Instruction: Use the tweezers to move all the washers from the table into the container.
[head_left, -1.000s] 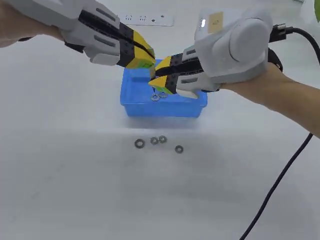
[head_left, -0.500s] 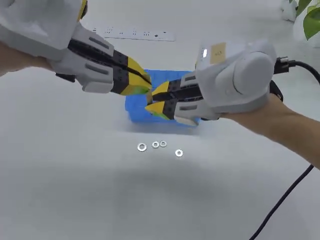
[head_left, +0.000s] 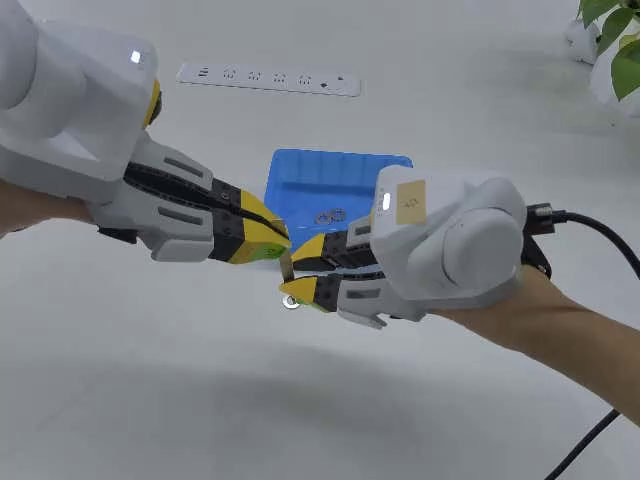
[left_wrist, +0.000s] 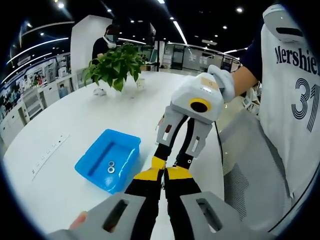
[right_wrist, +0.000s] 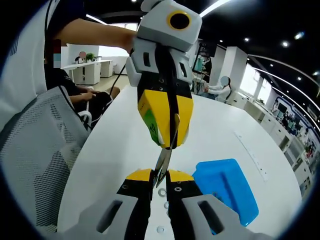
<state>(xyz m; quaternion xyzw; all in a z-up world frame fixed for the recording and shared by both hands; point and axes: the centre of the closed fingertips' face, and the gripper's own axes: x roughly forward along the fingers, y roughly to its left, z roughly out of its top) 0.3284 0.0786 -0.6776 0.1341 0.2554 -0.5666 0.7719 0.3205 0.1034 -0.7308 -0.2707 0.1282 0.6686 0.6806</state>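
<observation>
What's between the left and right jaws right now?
The tweezers, running from the left gripper to the right gripper; both sets of jaws are closed on them. Clearest in the right gripper view.

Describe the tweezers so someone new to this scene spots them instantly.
On the white table, in front of the blue rectangular plastic container, the left gripper and right gripper meet tip to tip. The thin silver metal tweezers run between their yellow jaw tips, points down toward a small metal washer. Unlike the ring-shaped washers, they are a slim strip.
</observation>
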